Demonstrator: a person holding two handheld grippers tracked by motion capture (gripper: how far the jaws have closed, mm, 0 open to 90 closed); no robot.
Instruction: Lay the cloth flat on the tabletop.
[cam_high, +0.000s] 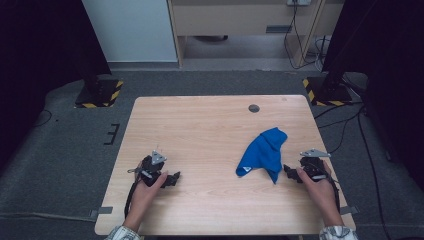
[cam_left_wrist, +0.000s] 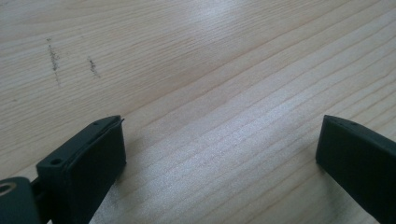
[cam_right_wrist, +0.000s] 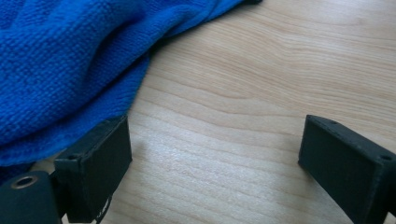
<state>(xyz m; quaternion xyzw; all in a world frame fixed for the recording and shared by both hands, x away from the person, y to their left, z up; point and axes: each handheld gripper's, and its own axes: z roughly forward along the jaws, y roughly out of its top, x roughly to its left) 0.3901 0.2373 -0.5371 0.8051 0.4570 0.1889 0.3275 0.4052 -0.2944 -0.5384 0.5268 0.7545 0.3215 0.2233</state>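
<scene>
- Your right gripper (cam_high: 290, 173) rests low on the table (cam_high: 210, 130) at the near right, jaws spread wide with bare wood between them. It holds nothing.
- Your left gripper (cam_high: 172, 179) sits at the near left, well apart from the work. Its jaws also stand wide over bare wood, empty.
- The blue cloth (cam_high: 263, 151) lies crumpled right of centre, just beside the right gripper's jaws. In the right gripper view the cloth (cam_right_wrist: 60, 60) edge nearly touches one jaw, though none of it lies between the two.
- Risk: closing from here would likely catch air or only a thin fold at the hem, which could slip out on the lift.
- Risk: pushing in low could shove the cloth along the wood and bunch it further instead of getting a jaw under it.
- Risk: a one-handed grab may leave the rest trailing. The left gripper is too far off to help as it stands.
- Count: one cloth, one table, two grippers, one dark round cap (cam_high: 254, 108) at the table's far side.
</scene>
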